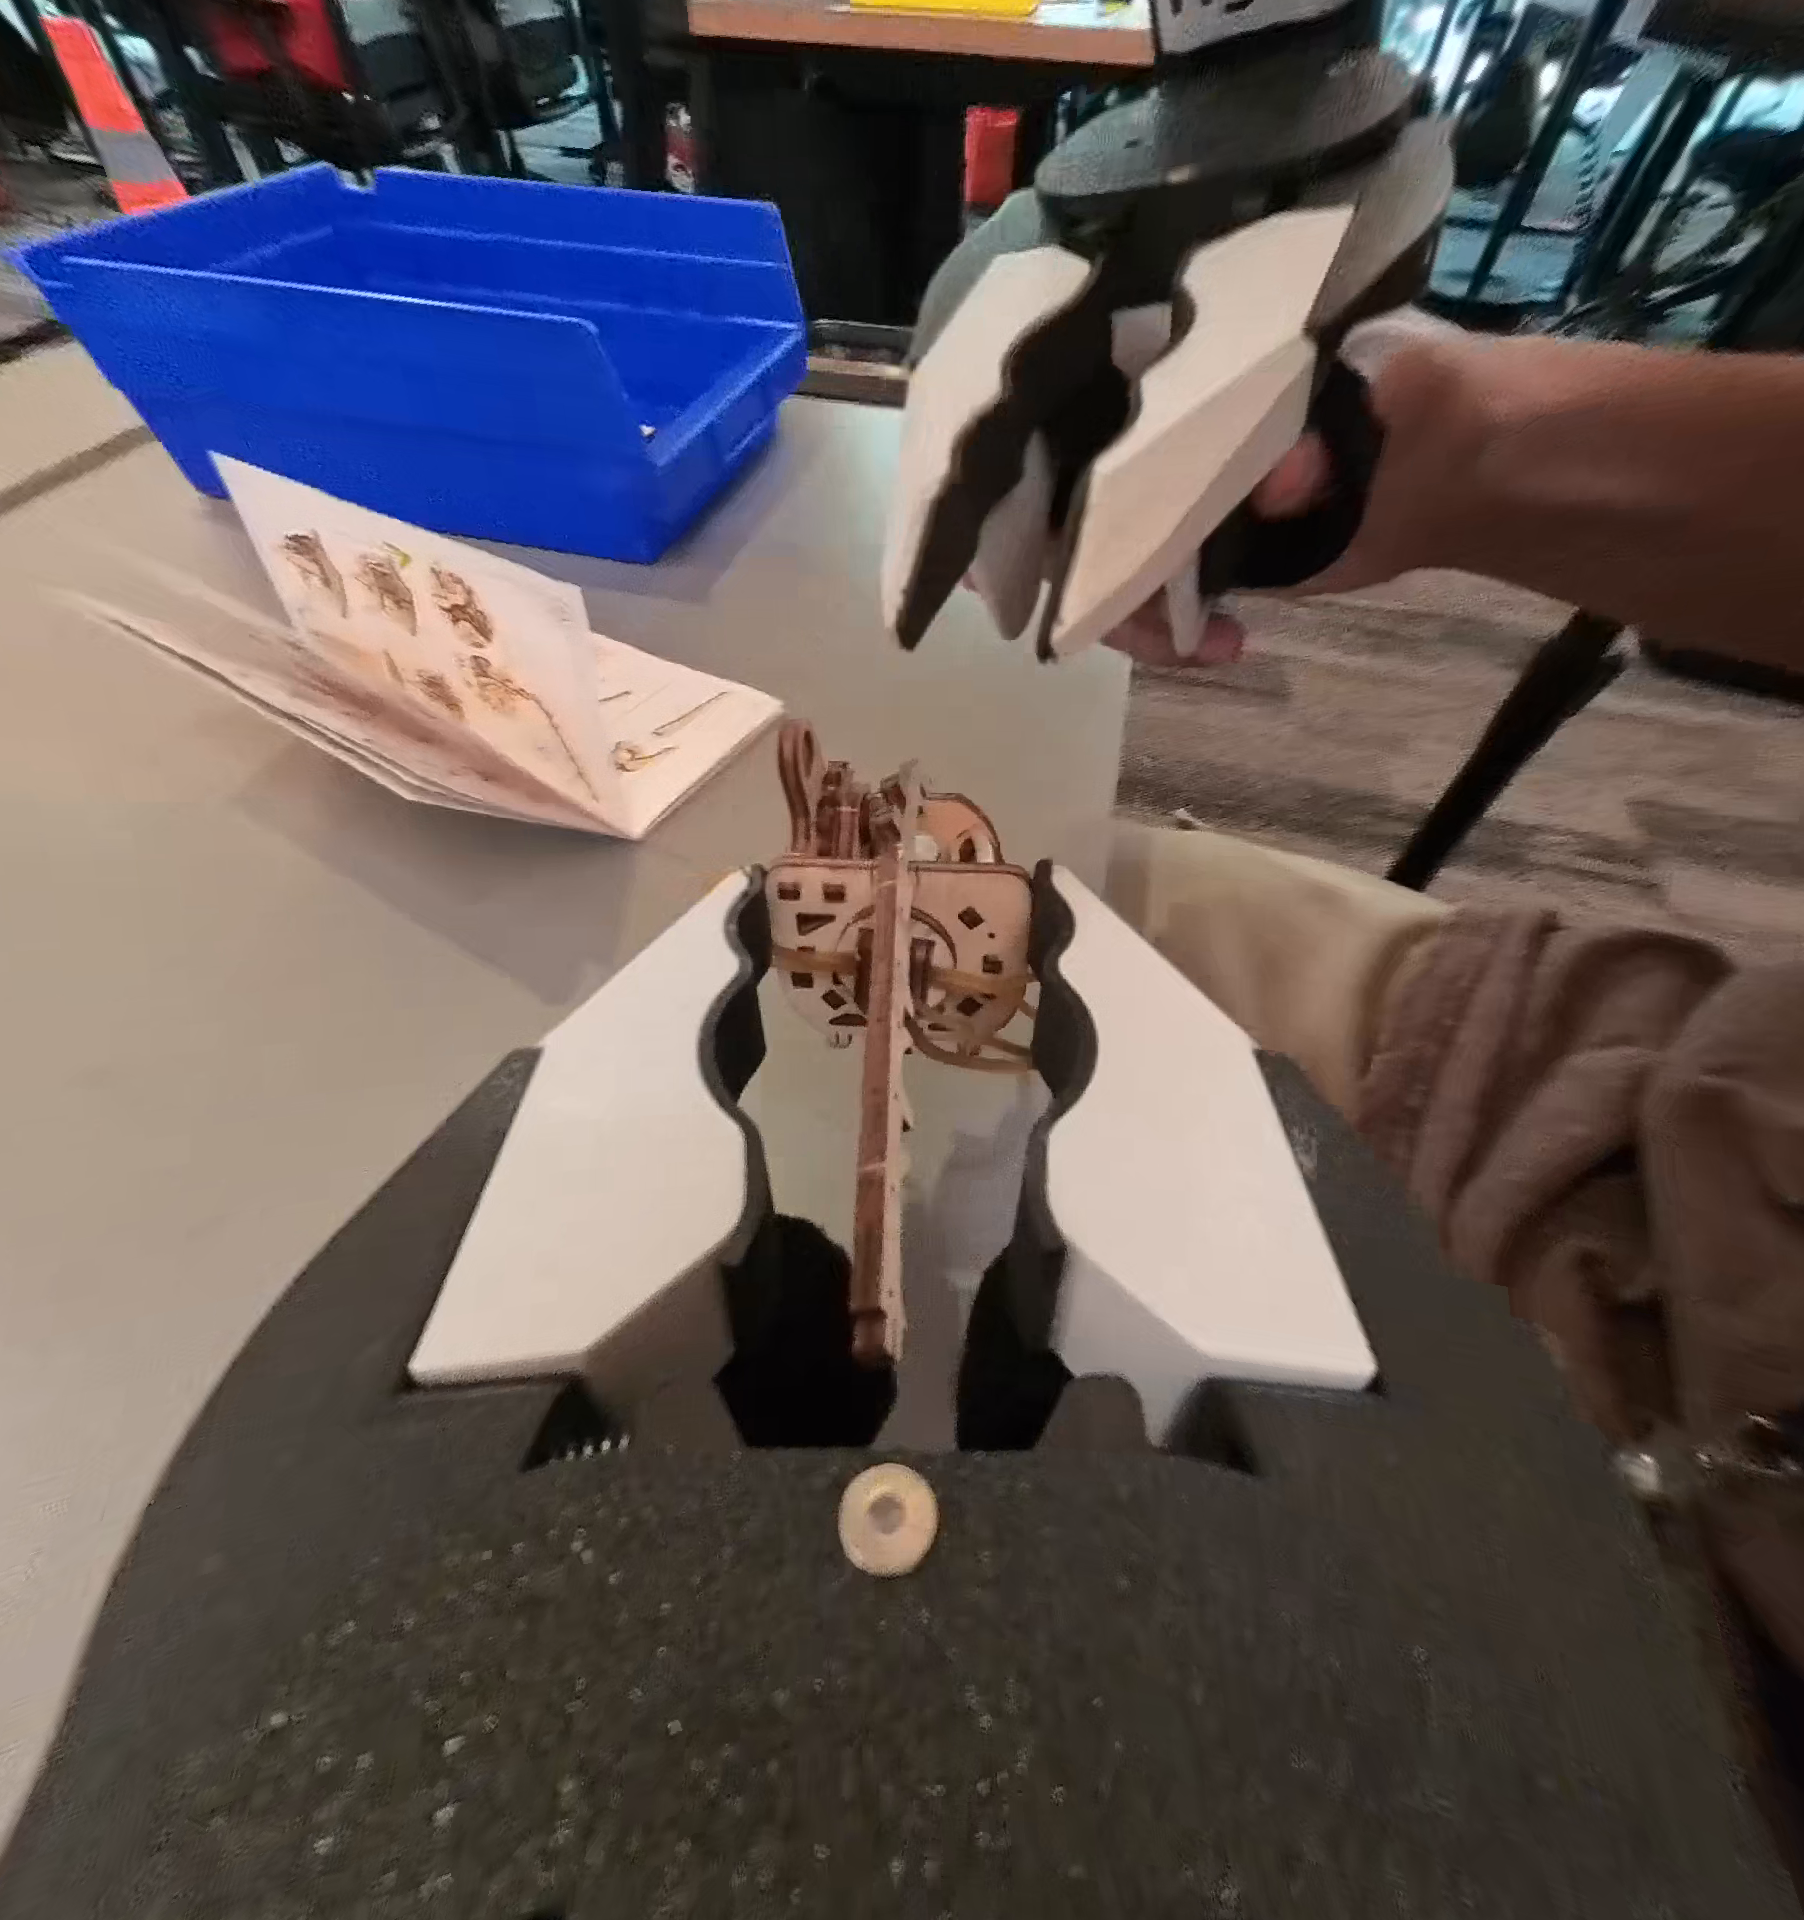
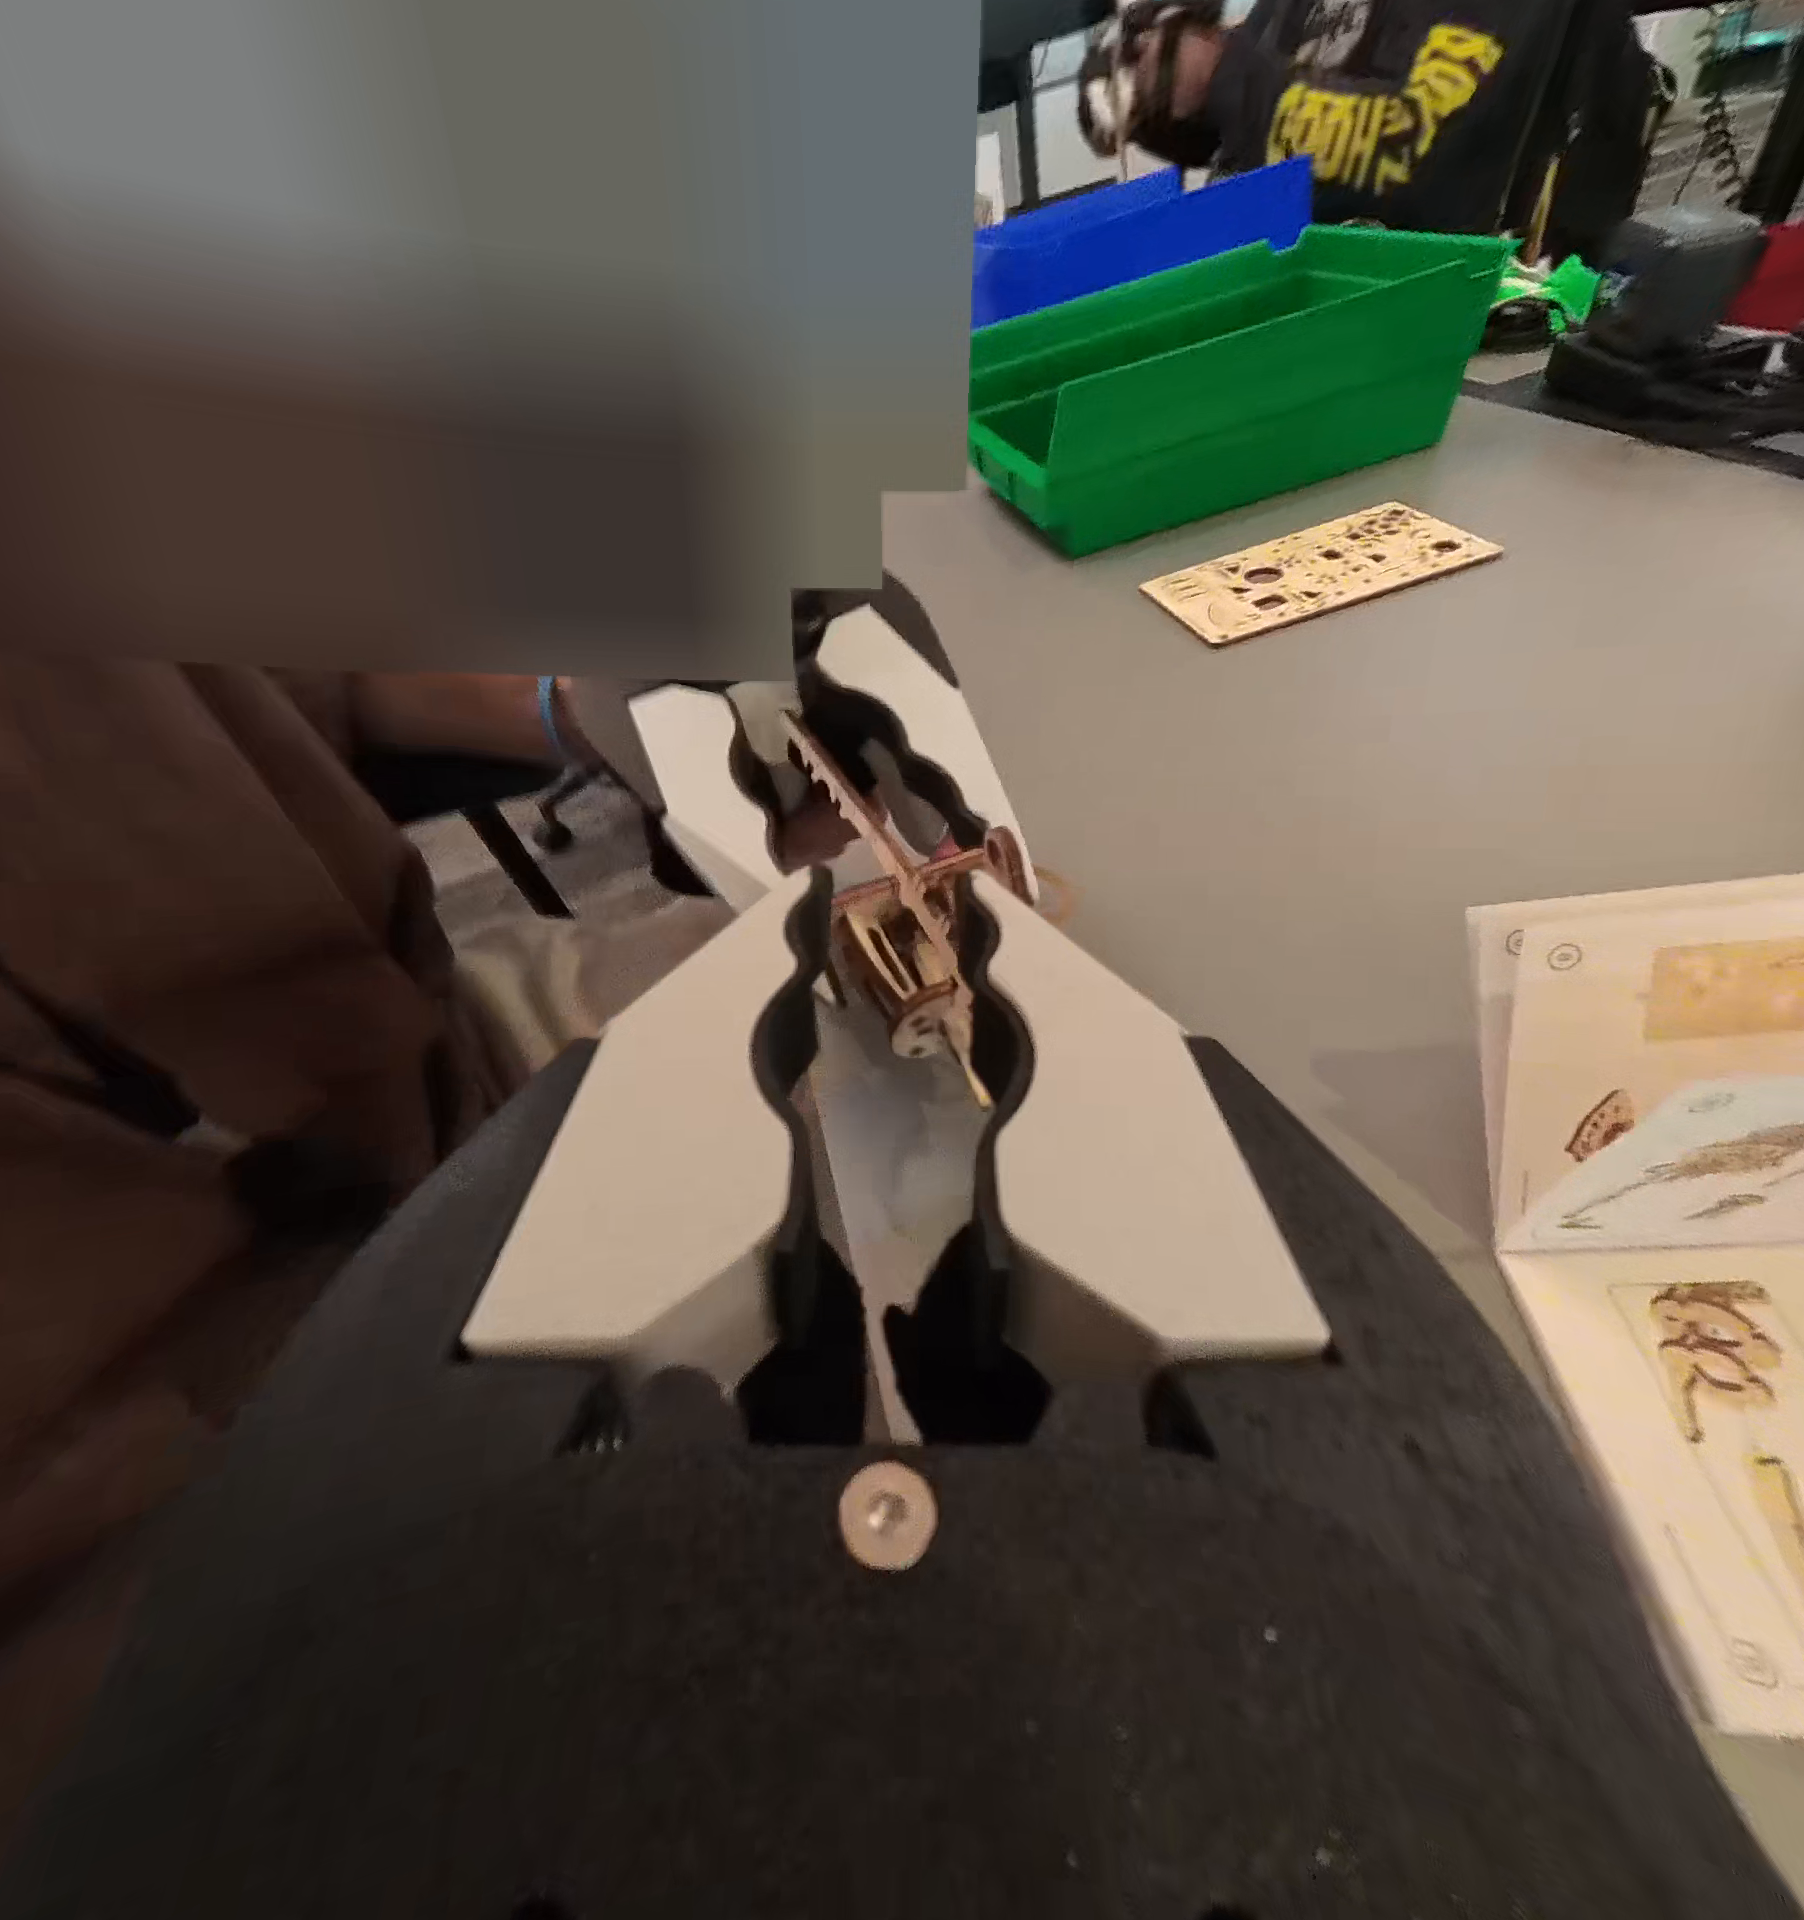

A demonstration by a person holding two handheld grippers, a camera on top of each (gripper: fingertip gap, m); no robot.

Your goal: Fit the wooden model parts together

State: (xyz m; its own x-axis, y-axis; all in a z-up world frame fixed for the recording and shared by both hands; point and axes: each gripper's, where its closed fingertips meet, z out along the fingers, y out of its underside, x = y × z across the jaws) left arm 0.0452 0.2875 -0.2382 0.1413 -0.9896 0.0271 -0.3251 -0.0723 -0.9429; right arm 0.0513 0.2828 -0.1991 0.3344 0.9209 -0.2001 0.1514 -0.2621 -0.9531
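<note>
A small wooden model [image 1: 939,925] with rubber bands around it sits between the fingertips of my left gripper [image 1: 898,899], which is shut on its sides and holds it just above the grey table [image 1: 254,935]. A long toothed wooden strip [image 1: 877,1195] runs from the model back between the fingers. My right gripper [image 1: 976,639] hovers above the model, slightly open and empty, not touching it. In the right wrist view the model [image 2: 908,956] shows through the gap of my right gripper [image 2: 898,904], with the left gripper [image 2: 825,748] behind it.
A blue bin [image 1: 410,343] and an open instruction booklet [image 1: 524,707] lie at the far left. A green bin [image 2: 1220,384] and a flat wooden parts sheet [image 2: 1324,571] are farther off. The table edge [image 1: 1121,748] is just right of the model. A person's brown sleeve [image 1: 1604,1091] is near. Across from one pair of fingers to the other is roughly 4 cm.
</note>
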